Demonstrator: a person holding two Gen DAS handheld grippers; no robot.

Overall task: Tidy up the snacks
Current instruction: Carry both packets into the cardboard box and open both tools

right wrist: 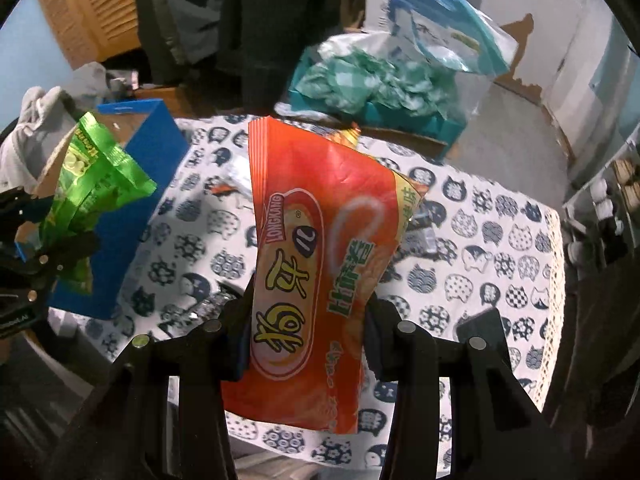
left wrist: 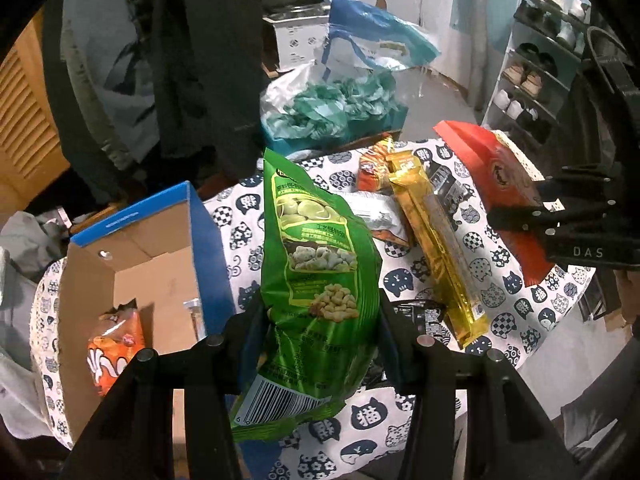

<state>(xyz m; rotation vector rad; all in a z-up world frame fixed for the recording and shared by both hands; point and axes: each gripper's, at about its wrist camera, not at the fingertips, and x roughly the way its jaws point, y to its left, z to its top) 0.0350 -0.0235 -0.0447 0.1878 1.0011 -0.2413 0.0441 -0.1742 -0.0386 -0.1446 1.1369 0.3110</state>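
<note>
Left hand-held gripper (left wrist: 320, 344) clamps a green bean-snack bag (left wrist: 316, 280), long axis upright, just right of the open blue cardboard box (left wrist: 208, 240). Right hand-held gripper (right wrist: 308, 320) clamps a red Longkang bag (right wrist: 316, 264), farther right above the tabletop (right wrist: 480, 248).

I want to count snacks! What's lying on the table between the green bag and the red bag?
Left wrist view: a gold packet between green bag and red bag.

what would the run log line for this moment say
left gripper: shut on green snack bag | right gripper: shut on red snack bag | both bags off table | blue box: open, orange packet inside
</note>
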